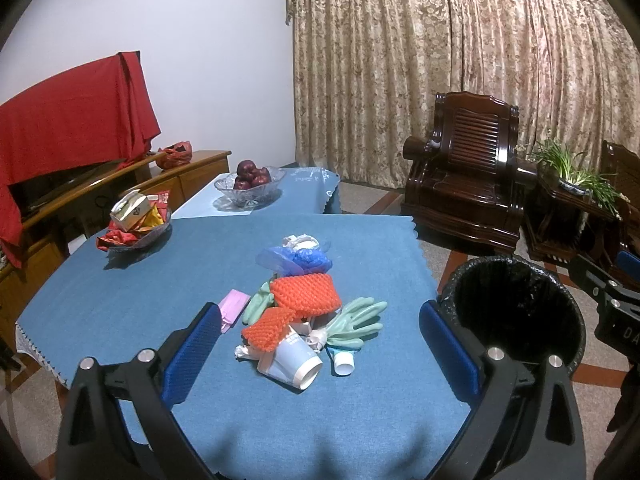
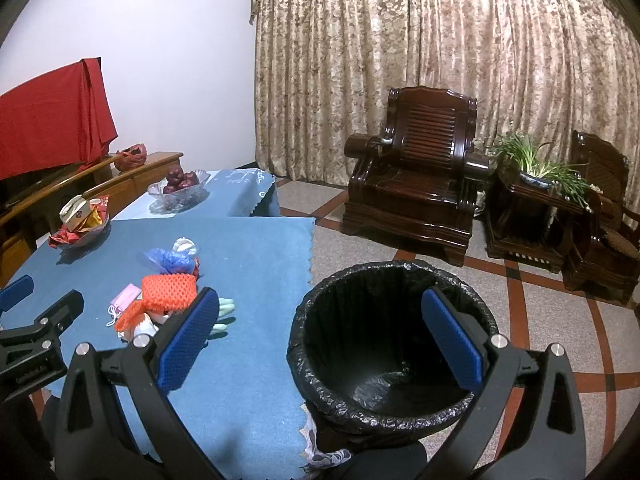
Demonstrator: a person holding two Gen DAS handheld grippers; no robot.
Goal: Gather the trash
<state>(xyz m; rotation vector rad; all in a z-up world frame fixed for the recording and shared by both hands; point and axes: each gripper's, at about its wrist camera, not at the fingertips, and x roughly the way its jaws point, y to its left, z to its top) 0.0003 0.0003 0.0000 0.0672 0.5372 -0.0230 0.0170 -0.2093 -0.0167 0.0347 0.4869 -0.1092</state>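
Observation:
A pile of trash lies on the blue tablecloth [image 1: 120, 300]: orange foam nets [image 1: 306, 292], green rubber gloves [image 1: 356, 320], a tipped paper cup [image 1: 294, 362], a small tube [image 1: 342, 362], a pink mask [image 1: 232, 308], blue plastic [image 1: 296, 260]. My left gripper [image 1: 320, 344] is open and empty, hovering just in front of the pile. A black-lined trash bin [image 2: 392, 344] stands on the floor right of the table. My right gripper [image 2: 324, 332] is open and empty above the bin's near rim. The pile [image 2: 168, 292] also shows in the right wrist view.
A glass bowl of snack packets [image 1: 136, 224] and a glass bowl of red apples [image 1: 250, 184] sit farther back. A wooden cabinet with a red cloth [image 1: 68, 136] stands left. Dark wooden armchairs [image 2: 416, 184] and a plant stand [image 2: 536, 200] are across the tiled floor.

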